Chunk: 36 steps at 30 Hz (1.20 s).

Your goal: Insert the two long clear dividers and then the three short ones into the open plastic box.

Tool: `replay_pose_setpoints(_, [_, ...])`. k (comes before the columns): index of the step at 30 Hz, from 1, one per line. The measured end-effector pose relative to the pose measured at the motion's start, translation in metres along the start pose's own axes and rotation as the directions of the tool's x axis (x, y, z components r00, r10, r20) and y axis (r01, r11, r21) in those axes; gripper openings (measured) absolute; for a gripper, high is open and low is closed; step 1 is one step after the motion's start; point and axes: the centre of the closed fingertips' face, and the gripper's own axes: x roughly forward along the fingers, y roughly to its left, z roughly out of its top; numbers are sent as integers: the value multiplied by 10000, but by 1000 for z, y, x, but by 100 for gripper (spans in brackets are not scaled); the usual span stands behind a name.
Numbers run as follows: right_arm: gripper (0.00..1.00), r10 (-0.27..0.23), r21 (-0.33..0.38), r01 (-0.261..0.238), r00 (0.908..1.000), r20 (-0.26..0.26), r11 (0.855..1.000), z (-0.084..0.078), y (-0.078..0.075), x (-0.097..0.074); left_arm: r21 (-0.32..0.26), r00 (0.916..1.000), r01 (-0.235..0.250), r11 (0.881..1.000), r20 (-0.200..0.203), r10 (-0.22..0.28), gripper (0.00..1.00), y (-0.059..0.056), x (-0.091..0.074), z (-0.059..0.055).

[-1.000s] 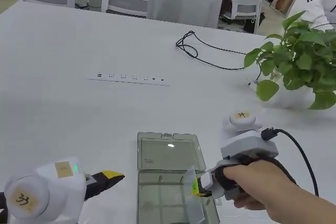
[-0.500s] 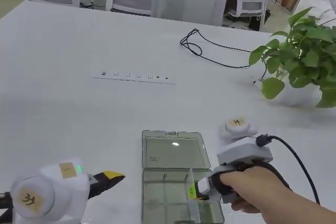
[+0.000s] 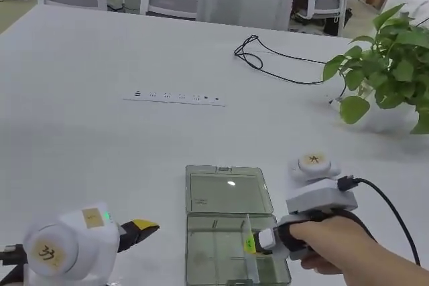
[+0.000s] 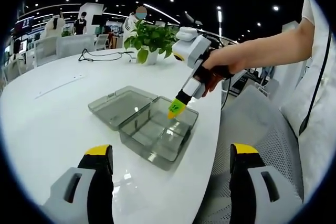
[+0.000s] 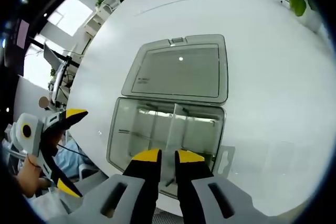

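Head view: a wide white bench (image 3: 100, 145) fills the frame. At the lower centre sits the open plastic box (image 3: 208, 249), smoky and see-through. Its lid (image 3: 228, 192) lies flat on the bench, hinged back toward the upper part of the frame.

A hand (image 3: 335, 242) at the lower right holds the right tongs (image 3: 250, 242), which reach in from the right over the box's base. The yellow tips are closed to a narrow gap on a clear divider (image 3: 253, 266). The divider stands upright on its edge inside the base, right of the middle, and runs from the hinge side toward the bottom edge of the frame. Whether it is a long or a short one cannot be told.

In the right gripper view, the two yellow tips sit close together at the near wall of the base, with the thin clear edge between them. Faint lines cross the inside of the base.

The left tongs (image 3: 142, 227) sit at the lower left of the head view, on the left of the box and apart from it. In the left gripper view, their jaws are spread wide and hold nothing, with the box ahead between them.

Farther up the bench lie a white power strip (image 3: 177, 98) left of centre and a looped black cable (image 3: 268, 58) above it to the right. A leafy green plant (image 3: 389, 65) stands at the right edge. A small round white object (image 3: 313, 163) rests just above the right hand.
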Motion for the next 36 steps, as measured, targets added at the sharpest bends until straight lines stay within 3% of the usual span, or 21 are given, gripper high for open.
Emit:
replay_pose_setpoints(10, [17, 479, -506, -433, 9945, 931, 9978, 13, 1, -22, 18, 9997, -221, 9998, -98, 221, 94, -2, -2, 4])
replay_pose_setpoints(17, [23, 1050, -1685, -746, 9782, 1792, 9829, 24, 2, -43, -35, 9986, -488, 9988, -193, 487, 94, -2, -5, 4])
replay_pose_setpoints(22, [31, 1554, -2041, -1117, 9648, 2121, 9725, 26, 4, -54, -166, 9974, -697, 9974, -184, 694, 94, -2, -7, 6])
replay_pose_setpoints(23, [32, 1808, -2292, -1273, 9563, 2300, 9650, 28, 7, -58, -197, 9970, -761, 9969, -181, 758, 94, -1, -8, 7])
replay_pose_setpoints(25, [36, 1953, -2455, -1360, 9519, 2362, 9598, 27, 7, -63, -241, 9959, -885, 9958, -222, 880, 94, 0, -8, 6])
replay_pose_setpoints(29, [42, 2569, -3075, -1714, 9298, 2637, 9360, 28, 13, -74, -315, 9939, -1069, 9938, -296, 1059, 93, 2, -10, 6])
replay_pose_setpoints(31, [45, 2601, -3229, -1676, 9273, 2692, 9315, 28, 11, -77, -337, 9934, -1125, 9931, -276, 1116, 93, 3, -10, 7])
replay_pose_setpoints(36, [52, 2856, -4072, -1601, 9198, 2690, 8992, 22, 8, -85, -491, 9903, -1371, 9893, -312, 1357, 93, 5, -12, 8])
